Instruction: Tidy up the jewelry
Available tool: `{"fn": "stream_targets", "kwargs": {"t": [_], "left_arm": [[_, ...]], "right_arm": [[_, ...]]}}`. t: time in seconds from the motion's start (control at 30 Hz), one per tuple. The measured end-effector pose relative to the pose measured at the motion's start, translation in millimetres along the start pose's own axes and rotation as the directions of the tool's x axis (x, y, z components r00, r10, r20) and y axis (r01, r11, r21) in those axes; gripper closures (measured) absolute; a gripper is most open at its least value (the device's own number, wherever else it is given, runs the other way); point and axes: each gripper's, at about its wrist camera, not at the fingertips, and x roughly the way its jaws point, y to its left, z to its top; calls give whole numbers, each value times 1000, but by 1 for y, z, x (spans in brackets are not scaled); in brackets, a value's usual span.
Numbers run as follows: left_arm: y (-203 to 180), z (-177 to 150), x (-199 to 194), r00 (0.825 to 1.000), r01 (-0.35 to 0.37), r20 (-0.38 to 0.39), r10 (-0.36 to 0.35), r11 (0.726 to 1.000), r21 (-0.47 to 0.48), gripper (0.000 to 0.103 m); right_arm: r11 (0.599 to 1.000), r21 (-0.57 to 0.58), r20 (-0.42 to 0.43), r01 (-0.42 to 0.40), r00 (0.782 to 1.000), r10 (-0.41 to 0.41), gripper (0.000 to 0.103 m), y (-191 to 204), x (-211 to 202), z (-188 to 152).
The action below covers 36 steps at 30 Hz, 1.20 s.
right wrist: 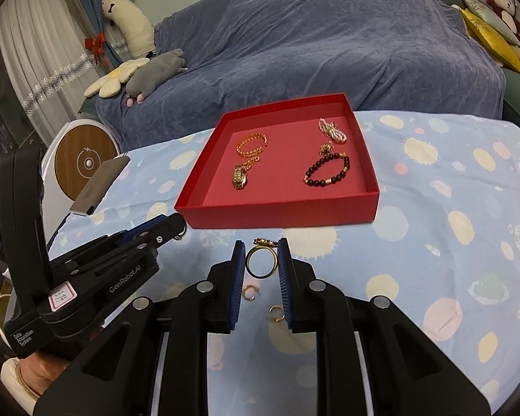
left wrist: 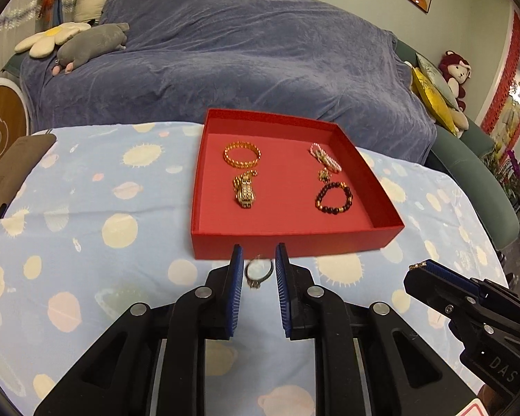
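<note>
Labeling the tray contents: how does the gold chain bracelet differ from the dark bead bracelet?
The gold chain bracelet is bright gold links; the dark bead bracelet is round dark beads with a few gold spacers. The gold one lies at the far left of the red tray, the dark one near right. Both lie flat as closed loops.

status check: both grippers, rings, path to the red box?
Left gripper shut on silver ring. Right gripper shut on gold ring. Red box just ahead, path clear; two small rings still on cloth.

Blue-covered sofa [left wrist: 246, 55] with grey plush [left wrist: 92, 44], flower cushion [left wrist: 52, 36], 1 red monkey toy [left wrist: 455, 72] behind planet-print tablecloth [left wrist: 86, 228].
</note>
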Motion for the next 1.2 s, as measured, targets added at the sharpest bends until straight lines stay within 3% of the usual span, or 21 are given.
{"fn": "stream_targets", "kwargs": {"t": [0.3, 0.43, 0.67, 0.9, 1.2], "left_arm": [[9, 42, 33, 1000, -13, 16, 13, 1000, -12, 87], [11, 59, 55, 1000, -18, 12, 18, 1000, -21, 90], [10, 76, 61, 999, 4, 32, -4, 1000, -6, 96], [22, 89, 39, 996, 23, 87, -18, 999, -50, 97], [38, 82, 42, 998, 58, 37, -55, 994, -96, 97]], "right_arm": [[999, 20, 47, 32, 998, -33, 85, -29, 37, 55], [998, 47, 30, 45, 998, -46, 85, -45, 62, 66], [995, 54, -1, 83, 997, -83, 85, -58, 87, 67], [995, 52, -10, 83, 997, -83, 85, -58, 89, 64], [996, 39, -9, 86, 996, -86, 85, -55, 89, 63]]}}
